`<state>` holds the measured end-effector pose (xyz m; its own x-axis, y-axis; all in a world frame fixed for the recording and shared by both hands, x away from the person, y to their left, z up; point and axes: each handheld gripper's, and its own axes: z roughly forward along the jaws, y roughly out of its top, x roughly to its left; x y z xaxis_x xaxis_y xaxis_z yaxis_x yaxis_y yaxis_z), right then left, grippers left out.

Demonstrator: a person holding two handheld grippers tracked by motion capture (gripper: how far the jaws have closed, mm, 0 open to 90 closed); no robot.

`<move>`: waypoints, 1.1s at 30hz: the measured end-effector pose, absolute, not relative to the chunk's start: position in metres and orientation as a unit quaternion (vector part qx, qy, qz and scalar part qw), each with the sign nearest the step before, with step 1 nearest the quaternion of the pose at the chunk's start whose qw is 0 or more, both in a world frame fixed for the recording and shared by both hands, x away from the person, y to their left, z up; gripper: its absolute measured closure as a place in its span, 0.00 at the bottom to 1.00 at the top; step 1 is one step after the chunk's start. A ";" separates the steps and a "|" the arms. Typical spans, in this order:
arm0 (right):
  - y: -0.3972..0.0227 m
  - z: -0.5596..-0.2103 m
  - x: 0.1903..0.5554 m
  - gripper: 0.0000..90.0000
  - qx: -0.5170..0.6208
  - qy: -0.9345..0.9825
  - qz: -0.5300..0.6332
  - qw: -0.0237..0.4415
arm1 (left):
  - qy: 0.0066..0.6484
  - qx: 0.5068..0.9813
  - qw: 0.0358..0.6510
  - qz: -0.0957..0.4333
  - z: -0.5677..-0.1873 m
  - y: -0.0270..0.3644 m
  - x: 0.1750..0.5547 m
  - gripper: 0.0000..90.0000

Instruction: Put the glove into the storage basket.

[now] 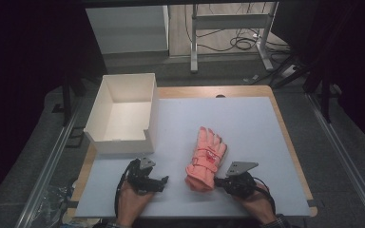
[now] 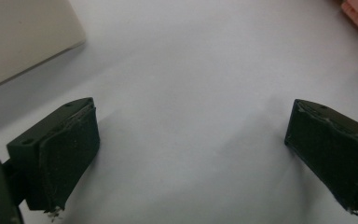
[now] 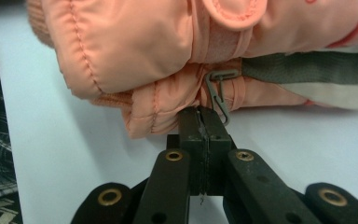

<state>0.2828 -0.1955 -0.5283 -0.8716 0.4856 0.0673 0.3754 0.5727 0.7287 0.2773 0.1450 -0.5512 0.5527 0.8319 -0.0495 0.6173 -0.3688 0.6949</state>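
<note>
The right gripper [image 3: 204, 114] pinches its jaws together on the quilted, puffy pink glove's [image 3: 135, 51] cuff edge — the left gripper [image 2: 191, 140] gapes wide over smooth white tabletop [image 2: 186, 70].

I am working in what looks like a lab or test room: my counter [image 1: 247, 118] stands on grey carpet, metal rails [image 1: 342, 147] run alongside, and loose cables [image 1: 240, 42] lie beneath a metal frame [image 1: 228, 21] behind.

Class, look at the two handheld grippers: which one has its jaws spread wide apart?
The left gripper, beside the white box: its jaws stand wide over bare table. The right gripper has its jaws pressed together at the pink glove.
</note>
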 end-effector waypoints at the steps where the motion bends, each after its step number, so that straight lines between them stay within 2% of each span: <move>1: -0.195 -0.528 0.283 0.99 0.244 0.884 0.393 0.070 | 0.446 0.812 0.341 0.157 -0.551 0.145 0.277 0.03; 20: -0.158 -0.534 0.292 0.99 0.221 0.885 0.404 0.063 | 0.446 0.812 0.341 0.157 -0.551 0.145 0.277 0.03; 33: -0.170 -0.525 0.287 0.96 0.221 0.885 0.400 0.084 | 0.446 0.815 0.338 0.154 -0.551 0.145 0.278 0.03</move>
